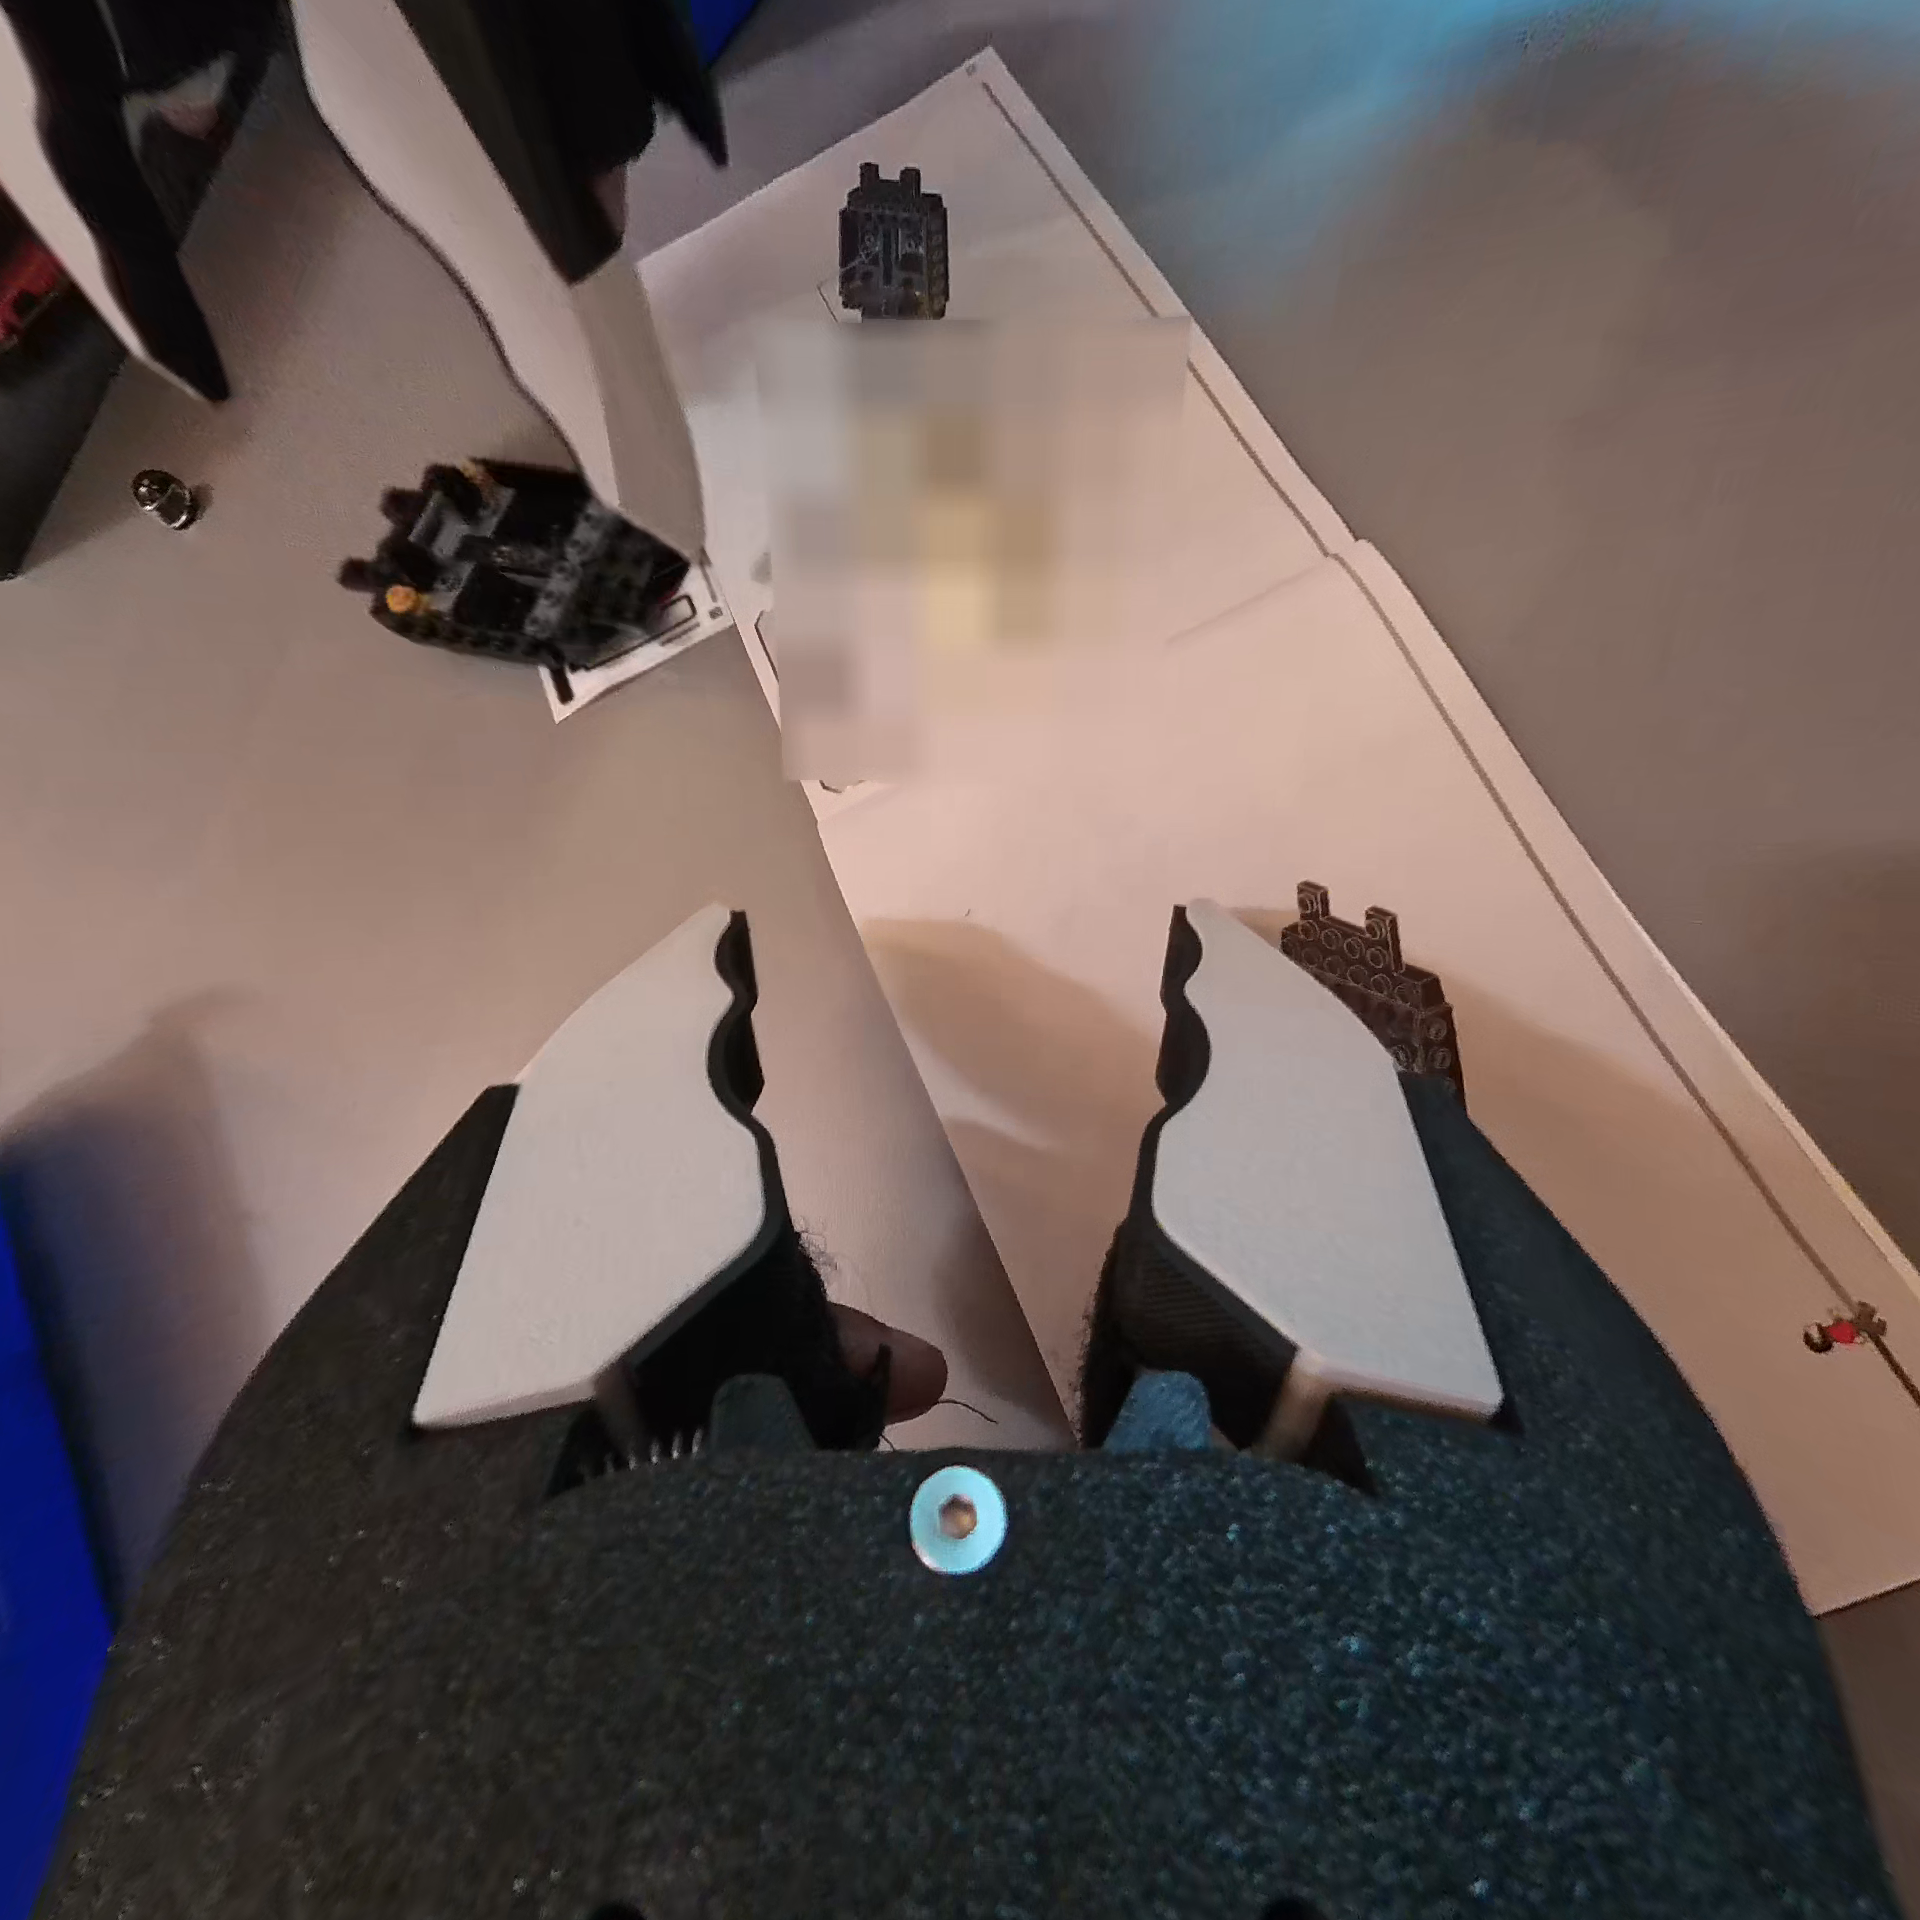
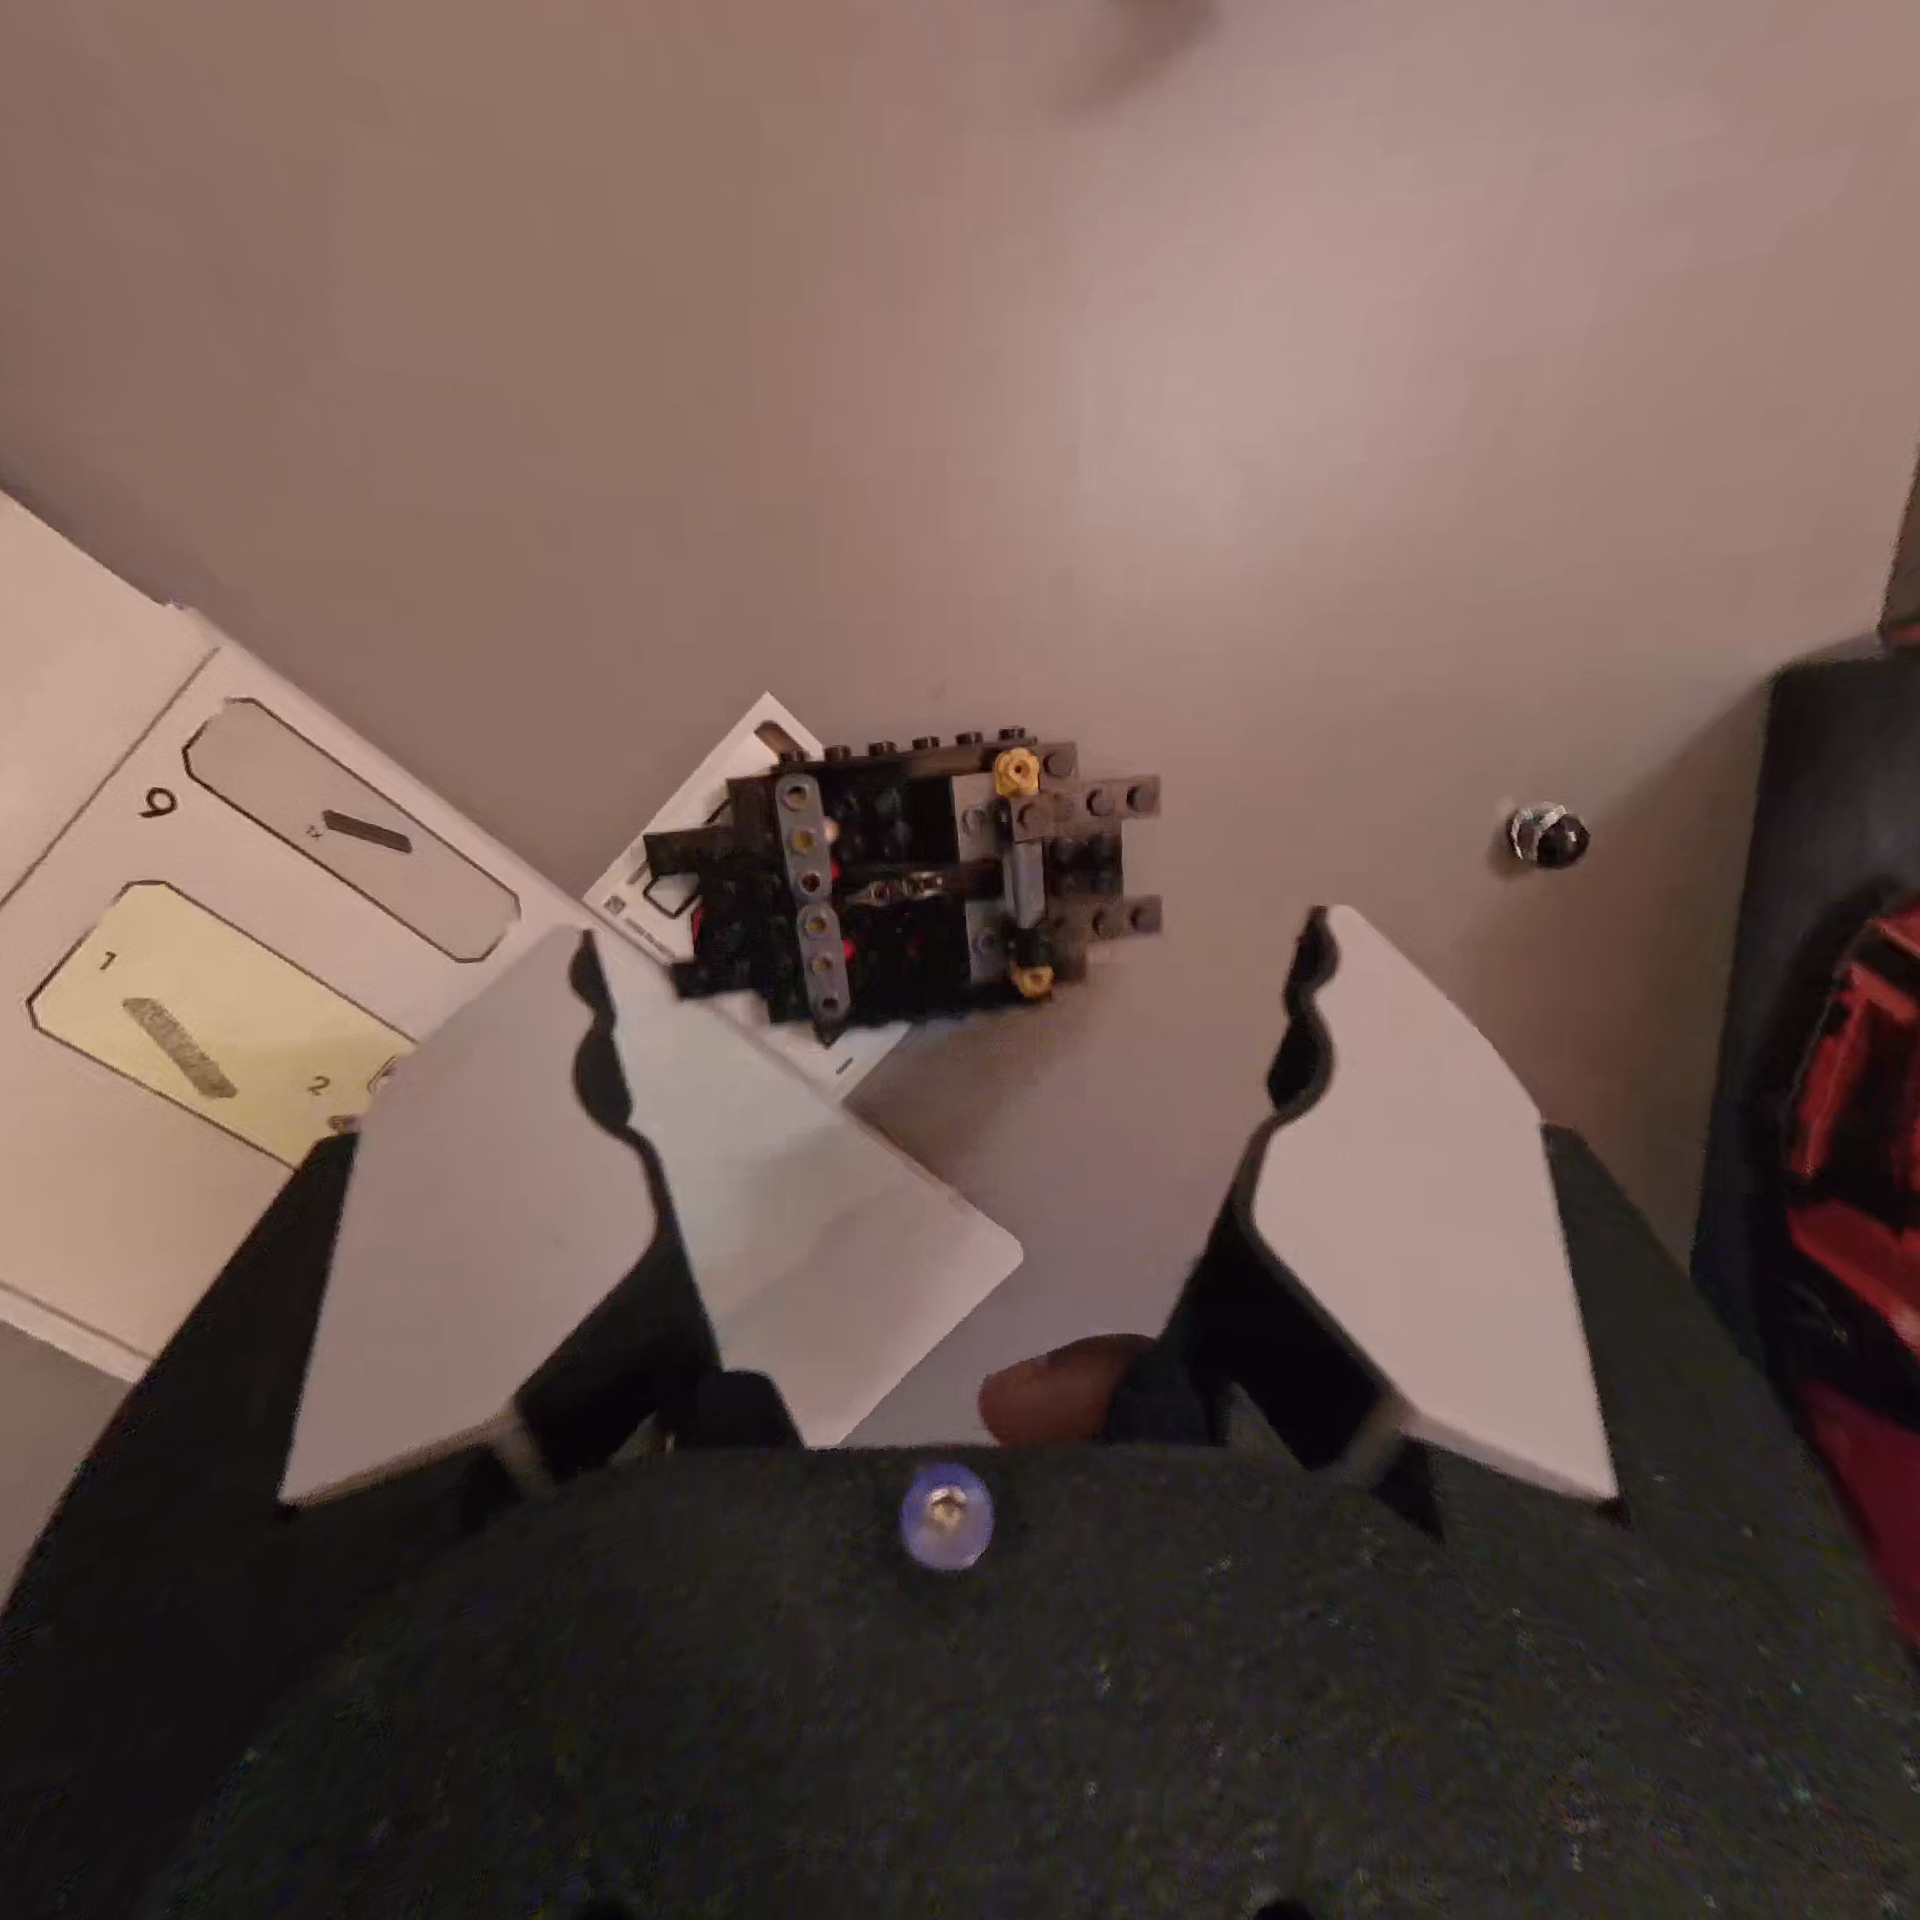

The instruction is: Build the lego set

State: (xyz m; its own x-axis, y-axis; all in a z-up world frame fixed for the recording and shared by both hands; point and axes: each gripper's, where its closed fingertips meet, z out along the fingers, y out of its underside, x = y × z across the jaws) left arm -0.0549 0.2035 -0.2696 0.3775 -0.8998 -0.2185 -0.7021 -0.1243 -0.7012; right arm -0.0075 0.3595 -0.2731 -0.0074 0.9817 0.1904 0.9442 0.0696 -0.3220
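A black and grey lego assembly (image 2: 904,883) with yellow pins lies on the grey table, partly on a small white sheet (image 2: 717,831). My right gripper (image 2: 951,925) is open and empty, hovering just short of it. In the left wrist view the assembly (image 1: 509,566) sits at the left, with the right gripper's fingers (image 1: 623,395) above it. My left gripper (image 1: 958,914) is open and empty over the instruction sheet (image 1: 1039,831). A black studded plate (image 1: 1371,987) lies just beside its right finger. Another small black build (image 1: 894,244) rests at the far end of the sheet.
A small round metal-and-black piece (image 2: 1546,834) lies right of the assembly; it also shows in the left wrist view (image 1: 166,499). A black and red box (image 2: 1849,1091) stands at the right edge. A tiny red piece (image 1: 1844,1333) lies at the sheet's right edge. To the small round metal-and-black piece (image 2: 1546,834): right tips about 9 centimeters, left tips about 25 centimeters. My left wrist view (image 1: 163,503) looks at it from another angle.
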